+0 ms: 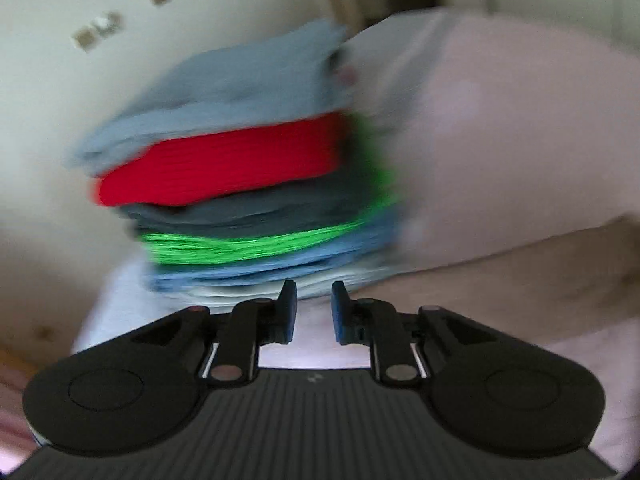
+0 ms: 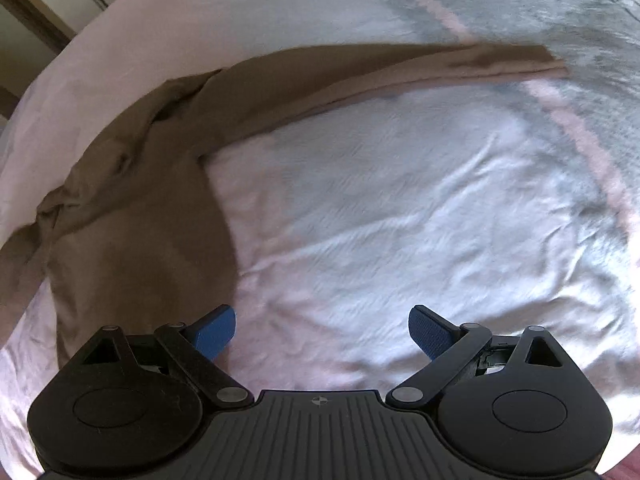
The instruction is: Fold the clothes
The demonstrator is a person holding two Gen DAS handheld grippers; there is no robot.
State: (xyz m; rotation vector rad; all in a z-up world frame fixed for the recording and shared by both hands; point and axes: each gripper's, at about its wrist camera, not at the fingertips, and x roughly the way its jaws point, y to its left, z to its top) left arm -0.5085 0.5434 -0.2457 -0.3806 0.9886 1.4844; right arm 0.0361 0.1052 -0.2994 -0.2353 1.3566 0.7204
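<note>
A brown long-sleeved garment [image 2: 152, 184] lies spread on the pale bed sheet [image 2: 400, 208], one sleeve [image 2: 400, 68] stretched out to the far right. My right gripper [image 2: 322, 330] is wide open and empty, low over the sheet; its left fingertip [image 2: 214, 330] is at the garment's near edge. My left gripper [image 1: 314, 304] has a narrow gap between its pads and holds nothing. It points at a blurred stack of folded clothes [image 1: 248, 184] with grey-blue, red, dark grey, green and blue layers. A strip of brown cloth [image 1: 520, 280] shows at its right.
A large pale pink pillow or bedding mound [image 1: 500, 140] rises right of the stack. A cream wall [image 1: 60, 120] stands behind it. A pink stripe [image 2: 572, 128] crosses the sheet at the far right. A door frame [image 2: 36, 16] shows at the far left.
</note>
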